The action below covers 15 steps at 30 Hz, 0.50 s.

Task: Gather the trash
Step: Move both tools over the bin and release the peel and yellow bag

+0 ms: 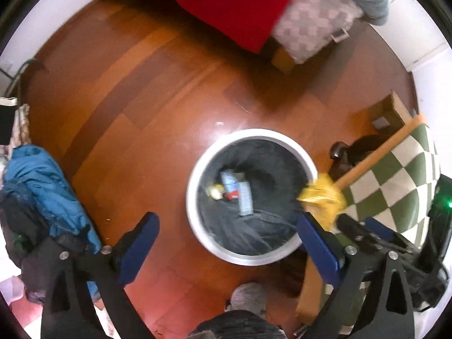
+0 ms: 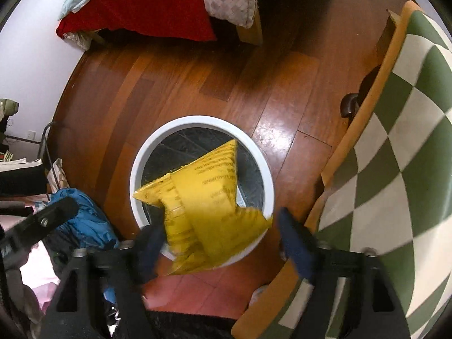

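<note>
A round white trash bin (image 1: 197, 169) with a dark liner stands on the wood floor, with several bits of trash (image 1: 234, 189) at its bottom. It also shows in the right wrist view (image 2: 147, 152). A crumpled yellow wrapper (image 2: 206, 197) hangs over the bin, between my right gripper's (image 2: 223, 234) wide-apart fingers, blurred and seemingly loose. In the left wrist view the wrapper (image 1: 322, 197) is at the bin's right rim. My left gripper (image 1: 228, 234) is open and empty above the bin's near side.
A table with a green and white checked cloth (image 2: 395, 147) stands right of the bin. A bed with a red blanket (image 1: 226, 2) is at the far side. A blue jacket (image 1: 48, 189) lies in a pile of clothes to the left.
</note>
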Each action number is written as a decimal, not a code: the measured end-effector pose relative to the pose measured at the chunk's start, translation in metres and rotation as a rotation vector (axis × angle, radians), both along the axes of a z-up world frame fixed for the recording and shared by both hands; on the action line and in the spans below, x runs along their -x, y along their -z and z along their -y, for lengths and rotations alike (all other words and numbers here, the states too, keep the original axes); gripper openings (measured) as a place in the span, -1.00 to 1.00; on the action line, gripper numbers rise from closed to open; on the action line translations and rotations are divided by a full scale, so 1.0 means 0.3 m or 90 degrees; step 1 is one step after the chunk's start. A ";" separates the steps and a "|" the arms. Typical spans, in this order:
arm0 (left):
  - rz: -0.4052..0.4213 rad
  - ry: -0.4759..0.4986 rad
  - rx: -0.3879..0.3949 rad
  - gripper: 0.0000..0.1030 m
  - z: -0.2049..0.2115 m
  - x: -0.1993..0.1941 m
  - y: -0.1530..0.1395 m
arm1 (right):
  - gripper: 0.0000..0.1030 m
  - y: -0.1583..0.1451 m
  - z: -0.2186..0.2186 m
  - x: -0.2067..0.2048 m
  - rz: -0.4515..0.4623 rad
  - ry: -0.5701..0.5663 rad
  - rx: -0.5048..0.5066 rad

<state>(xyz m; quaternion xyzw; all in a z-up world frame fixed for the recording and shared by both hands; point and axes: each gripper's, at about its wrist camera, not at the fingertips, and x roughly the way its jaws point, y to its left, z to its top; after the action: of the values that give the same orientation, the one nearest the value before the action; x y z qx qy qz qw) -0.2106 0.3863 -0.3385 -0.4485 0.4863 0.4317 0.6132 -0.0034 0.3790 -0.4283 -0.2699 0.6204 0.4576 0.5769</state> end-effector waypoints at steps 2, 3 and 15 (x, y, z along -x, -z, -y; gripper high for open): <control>-0.026 -0.004 -0.016 0.94 0.013 0.025 -0.009 | 1.00 0.001 -0.009 -0.012 -0.010 0.003 -0.006; -0.041 -0.003 -0.025 0.94 0.022 0.033 -0.013 | 1.00 -0.002 -0.011 -0.013 -0.008 0.004 -0.008; -0.091 0.027 -0.071 0.94 0.141 0.033 -0.084 | 1.00 -0.101 0.121 0.007 0.079 -0.014 0.018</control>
<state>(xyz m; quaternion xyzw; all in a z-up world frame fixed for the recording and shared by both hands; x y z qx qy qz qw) -0.2205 0.3441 -0.3131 -0.3714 0.5135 0.4754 0.6102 -0.0057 0.3428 -0.3981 -0.3124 0.5869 0.4375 0.6054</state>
